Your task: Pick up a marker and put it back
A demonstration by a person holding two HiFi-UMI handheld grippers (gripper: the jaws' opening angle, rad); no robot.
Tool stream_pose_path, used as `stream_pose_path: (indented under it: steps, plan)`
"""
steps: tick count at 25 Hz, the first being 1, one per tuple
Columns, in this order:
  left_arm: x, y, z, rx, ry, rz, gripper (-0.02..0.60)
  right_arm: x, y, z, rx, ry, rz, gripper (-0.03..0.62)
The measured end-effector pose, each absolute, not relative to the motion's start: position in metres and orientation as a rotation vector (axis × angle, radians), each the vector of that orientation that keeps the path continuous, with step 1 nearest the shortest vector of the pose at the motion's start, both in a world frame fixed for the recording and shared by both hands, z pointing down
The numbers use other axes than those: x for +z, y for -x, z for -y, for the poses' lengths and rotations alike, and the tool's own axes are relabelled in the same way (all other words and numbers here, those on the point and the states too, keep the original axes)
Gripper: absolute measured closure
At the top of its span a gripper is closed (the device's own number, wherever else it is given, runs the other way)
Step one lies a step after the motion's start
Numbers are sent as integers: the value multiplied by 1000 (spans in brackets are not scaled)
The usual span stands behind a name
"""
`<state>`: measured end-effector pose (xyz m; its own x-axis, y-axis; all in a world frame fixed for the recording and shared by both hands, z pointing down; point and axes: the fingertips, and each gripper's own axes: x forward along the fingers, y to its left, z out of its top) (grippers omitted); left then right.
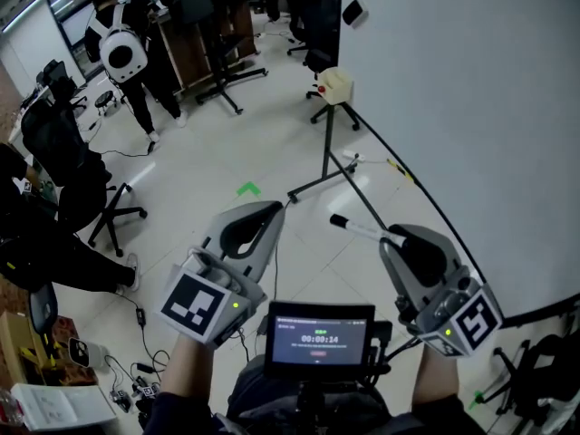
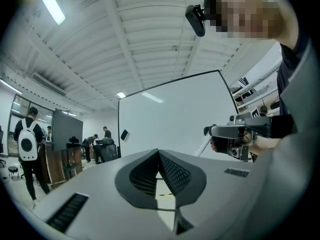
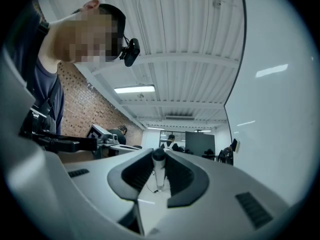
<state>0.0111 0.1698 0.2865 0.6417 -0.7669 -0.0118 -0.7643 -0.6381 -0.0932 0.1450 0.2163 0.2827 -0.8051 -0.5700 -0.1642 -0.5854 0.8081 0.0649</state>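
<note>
My right gripper [image 1: 401, 235] is shut on a white marker [image 1: 361, 228] with a black cap, which sticks out to the left from its jaws, in the air in front of the whiteboard [image 1: 471, 107]. In the right gripper view the marker [image 3: 158, 171] stands clamped between the two pads, cap end toward the camera. My left gripper [image 1: 272, 208] hangs beside it to the left, its jaws together with nothing between them. The left gripper view shows its closed jaws [image 2: 159, 156] and, off to the right, the right gripper [image 2: 212, 131] with the marker [image 2: 202, 145].
The whiteboard's stand [image 1: 326, 166] and tray rail [image 1: 408, 175] are ahead, with an eraser [image 1: 352, 11] stuck on the board. A person with a white backpack [image 1: 122, 51], office chairs [image 1: 77, 184] and floor cables [image 1: 136, 315] are at the left. A small screen [image 1: 319, 338] sits between my arms.
</note>
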Motion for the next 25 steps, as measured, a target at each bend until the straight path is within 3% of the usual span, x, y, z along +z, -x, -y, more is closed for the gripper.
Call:
stream_pose_path:
  steps: [13,25]
  plan:
    - [308,82,-211,9,2861,-1246,584,305,-48,-261,177,1049,-2934,503]
    - [333,100,-229,-41,2916,-1147,584,325,-14,-287,142,1144,-2953,503]
